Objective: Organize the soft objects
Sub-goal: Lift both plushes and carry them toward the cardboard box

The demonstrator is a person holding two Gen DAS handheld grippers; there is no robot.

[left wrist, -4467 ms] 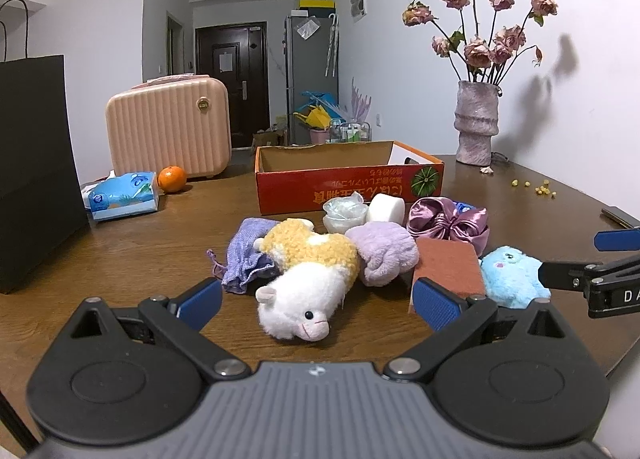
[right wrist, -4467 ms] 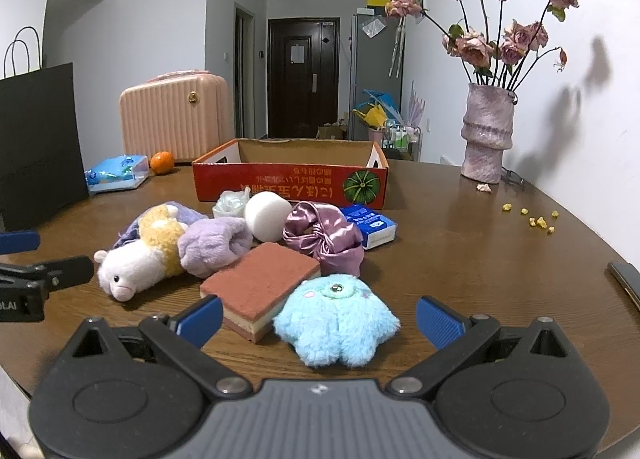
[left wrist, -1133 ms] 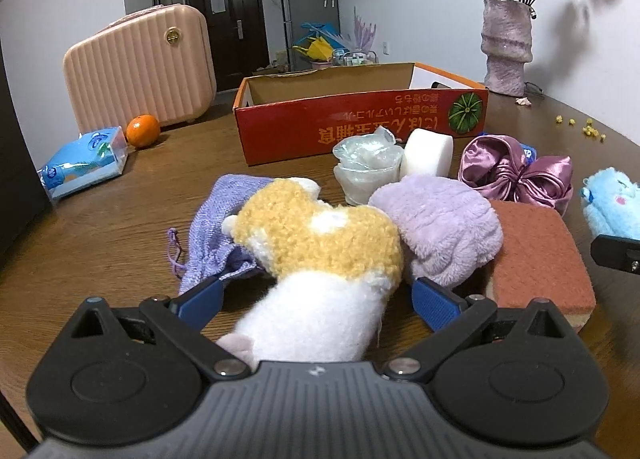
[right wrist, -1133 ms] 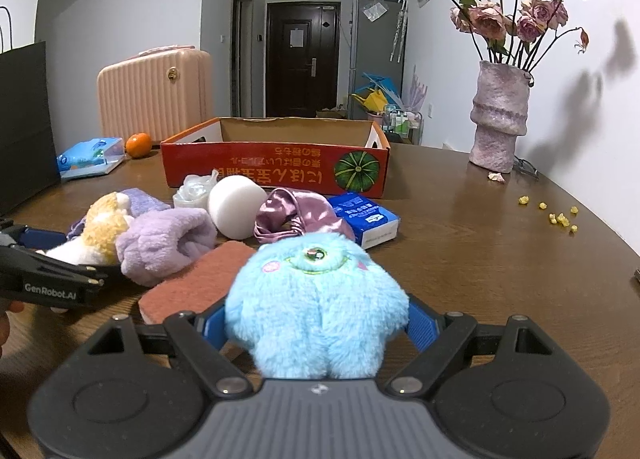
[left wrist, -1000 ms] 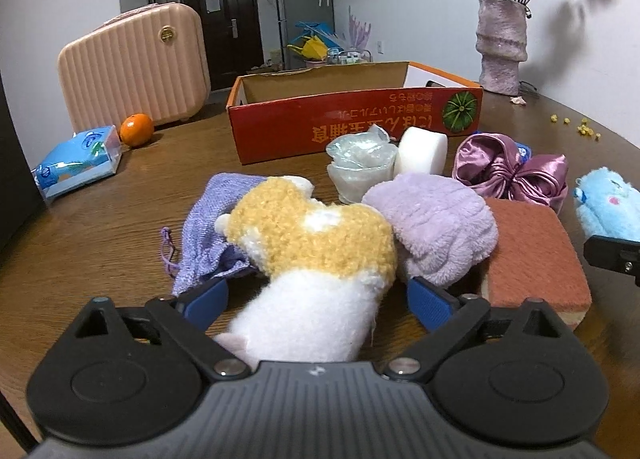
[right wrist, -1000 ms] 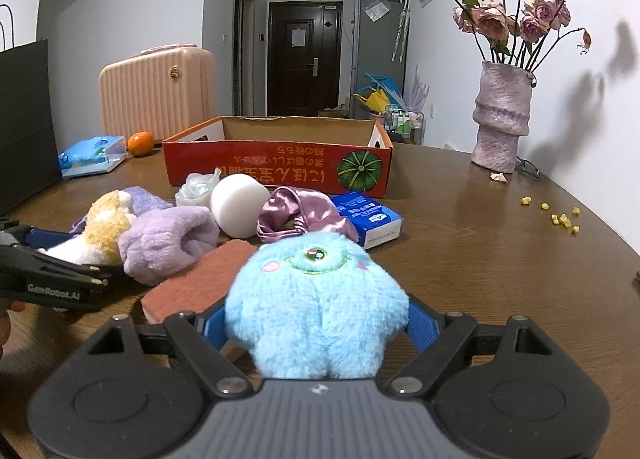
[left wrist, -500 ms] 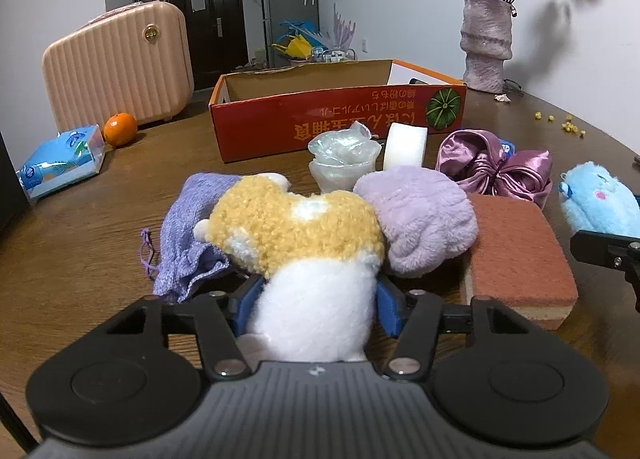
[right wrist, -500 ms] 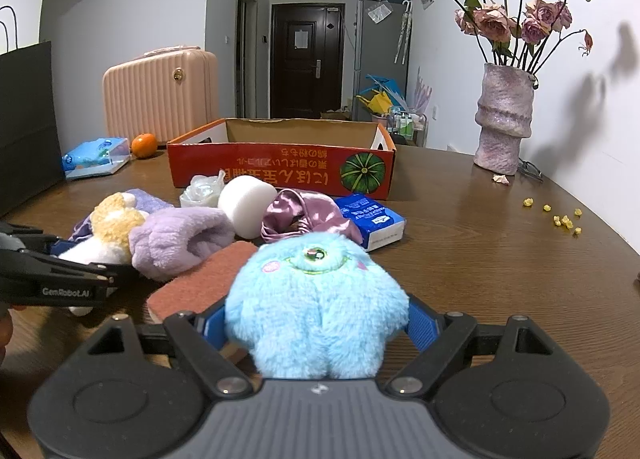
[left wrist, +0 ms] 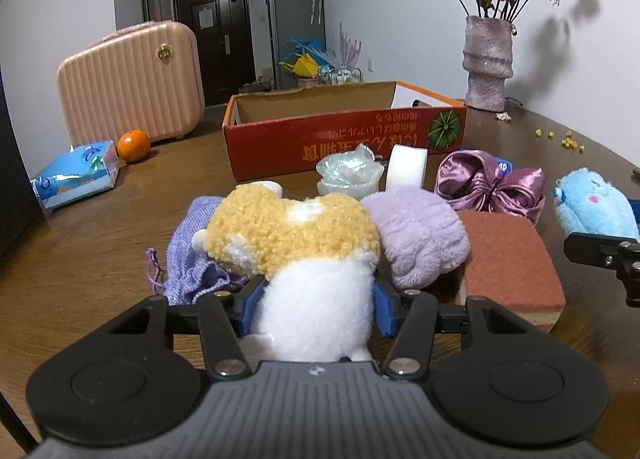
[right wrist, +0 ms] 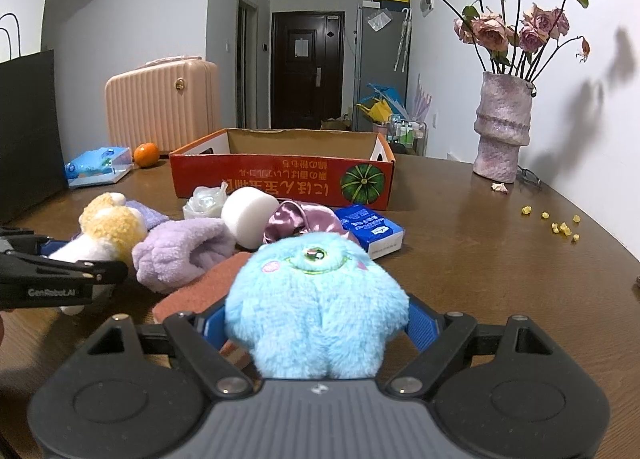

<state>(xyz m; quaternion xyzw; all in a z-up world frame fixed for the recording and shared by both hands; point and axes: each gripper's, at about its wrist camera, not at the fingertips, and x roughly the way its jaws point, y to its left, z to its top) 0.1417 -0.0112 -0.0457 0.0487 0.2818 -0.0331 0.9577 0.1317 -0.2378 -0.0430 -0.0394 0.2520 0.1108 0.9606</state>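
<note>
Our left gripper is closing its fingers on the white-and-yellow plush, which lies on the surface; we should squeeze it firmly before lifting toward the red box. Our right gripper pinches the blue plush. Only the right view shows the blue packet.

A white plush toy with a curly yellow back is seen beside a lilac fluffy item. A sky-blue furry monster toy with pink cheeks is shown. A red box printed with a green pumpkin is set on the brown bench.
</note>
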